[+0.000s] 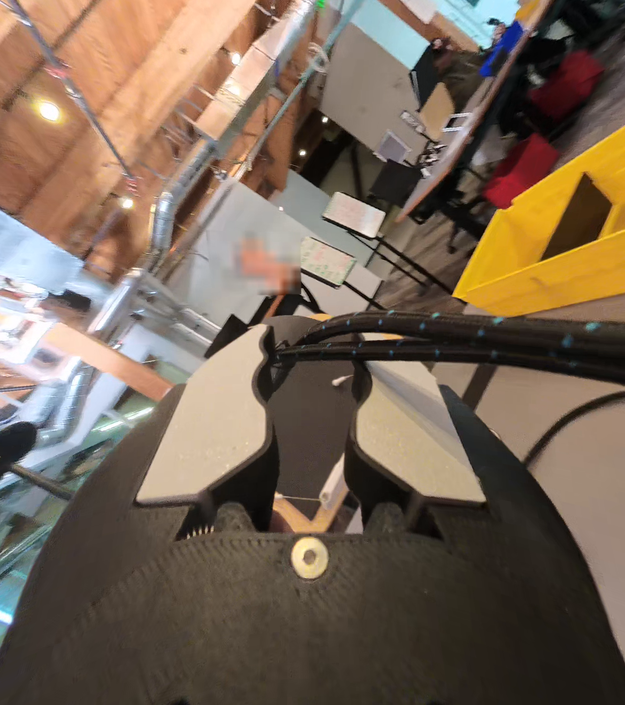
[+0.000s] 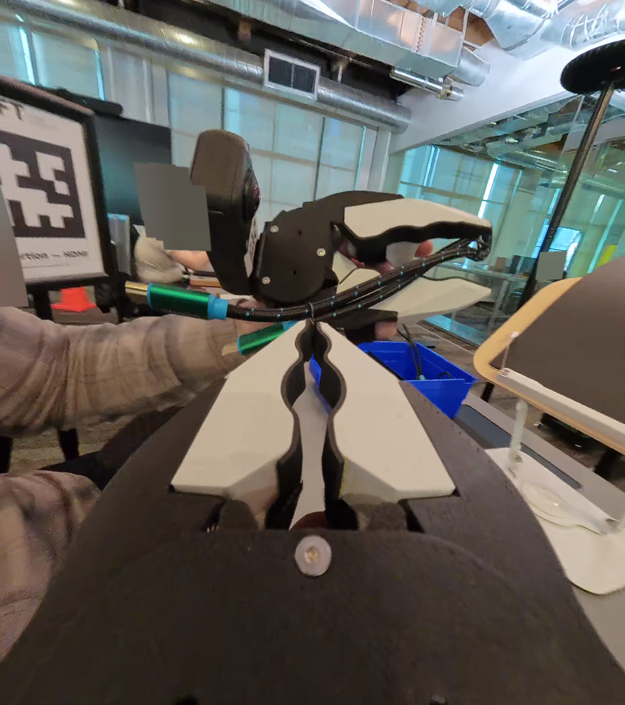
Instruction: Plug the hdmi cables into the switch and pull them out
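Right wrist view: right hand-held gripper (image 2: 312,330) pinched on a tie binding the braided hdmi cables (image 2: 364,290), whose green plugs (image 2: 179,299) hang free; left hand-held gripper (image 2: 484,244) clamps the far loop. Left wrist view: left hand-held gripper (image 1: 276,351), cables (image 1: 494,343) exiting right, yellow bin (image 1: 570,236) (plugs out of frame). Blue bin (image 2: 429,377) behind; switch not discernible.

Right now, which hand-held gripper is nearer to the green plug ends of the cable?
Right. The right hand-held gripper pinches the black zip tie on the folded cable just beside the green plugs. The left hand-held gripper holds the cable's far bend.
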Demonstrator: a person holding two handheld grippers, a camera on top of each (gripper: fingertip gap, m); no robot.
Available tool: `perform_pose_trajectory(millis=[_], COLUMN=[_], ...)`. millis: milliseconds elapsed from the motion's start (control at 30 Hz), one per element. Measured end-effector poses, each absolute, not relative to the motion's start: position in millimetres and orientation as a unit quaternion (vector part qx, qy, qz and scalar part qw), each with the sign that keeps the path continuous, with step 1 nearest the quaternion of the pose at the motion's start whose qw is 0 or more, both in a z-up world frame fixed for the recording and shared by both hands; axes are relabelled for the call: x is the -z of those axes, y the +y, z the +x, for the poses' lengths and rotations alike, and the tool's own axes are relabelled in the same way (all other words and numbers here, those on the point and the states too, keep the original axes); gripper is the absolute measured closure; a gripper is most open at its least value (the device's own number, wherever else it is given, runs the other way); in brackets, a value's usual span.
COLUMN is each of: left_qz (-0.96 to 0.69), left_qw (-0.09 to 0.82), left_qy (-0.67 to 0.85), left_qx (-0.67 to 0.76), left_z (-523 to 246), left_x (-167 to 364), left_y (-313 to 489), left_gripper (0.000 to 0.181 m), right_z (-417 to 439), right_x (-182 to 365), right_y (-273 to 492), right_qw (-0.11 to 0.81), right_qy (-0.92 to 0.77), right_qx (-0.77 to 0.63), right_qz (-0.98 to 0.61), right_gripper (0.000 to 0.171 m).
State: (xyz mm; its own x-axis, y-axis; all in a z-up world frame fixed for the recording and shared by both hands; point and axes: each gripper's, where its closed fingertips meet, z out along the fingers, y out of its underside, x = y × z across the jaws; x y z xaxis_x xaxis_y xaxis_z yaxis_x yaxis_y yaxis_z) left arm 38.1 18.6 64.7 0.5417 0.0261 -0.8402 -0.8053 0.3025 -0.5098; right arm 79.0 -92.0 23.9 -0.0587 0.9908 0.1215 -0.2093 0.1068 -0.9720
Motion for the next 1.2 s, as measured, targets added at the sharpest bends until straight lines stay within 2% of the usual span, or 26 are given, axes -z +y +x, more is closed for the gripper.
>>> perform_pose_trajectory(millis=[233,267,400,533,633,800,900,1033,1200], left_qz=[-0.438,-0.453,-0.509,-0.533,-0.571,-0.645,-0.668,-0.678,-0.684], left_qw=[0.741,0.736,0.731,0.736,0.741,0.742,0.740,0.718,0.681], left_qy=[0.316,0.313,0.291,0.252,0.199,0.102,0.073,0.122,0.231], left_qx=[-0.398,-0.393,-0.349,-0.333,-0.294,-0.151,-0.032,0.096,0.124], left_z=[26.9,23.1,8.6,-7.7,-25.6,-48.3,-44.7,-10.6,35.8], left_x=[-100.5,-98.1,-85.3,-80.3,-74.7,-64.3,-60.0,-57.3,-46.3], left_y=[6.1,9.9,22.2,24.5,31.3,42.5,46.4,38.6,16.7], left_gripper=[0.137,0.136,0.112,0.110,0.107,0.089,0.093,0.096,0.087], right_z=[82.5,84.6,85.9,83.5,77.8,63.9,55.4,47.4,41.8], right_x=[-27.5,-30.8,-36.5,-31.5,-23.1,-1.4,12.6,28.1,41.9], right_y=[-77.5,-75.2,-71.1,-74.2,-78.8,-81.2,-80.6,-68.3,-51.0], right_qw=[0.618,0.626,0.632,0.623,0.617,0.611,0.598,0.590,0.592], right_qy=[-0.481,-0.474,-0.463,-0.470,-0.489,-0.523,-0.548,-0.557,-0.570], right_qx=[-0.472,-0.470,-0.474,-0.481,-0.469,-0.431,-0.412,-0.384,-0.339], right_qz=[-0.405,-0.404,-0.403,-0.400,-0.400,-0.409,-0.416,-0.442,-0.458], right_gripper=[0.171,0.171,0.171,0.171,0.171,0.171,0.171,0.171,0.171])
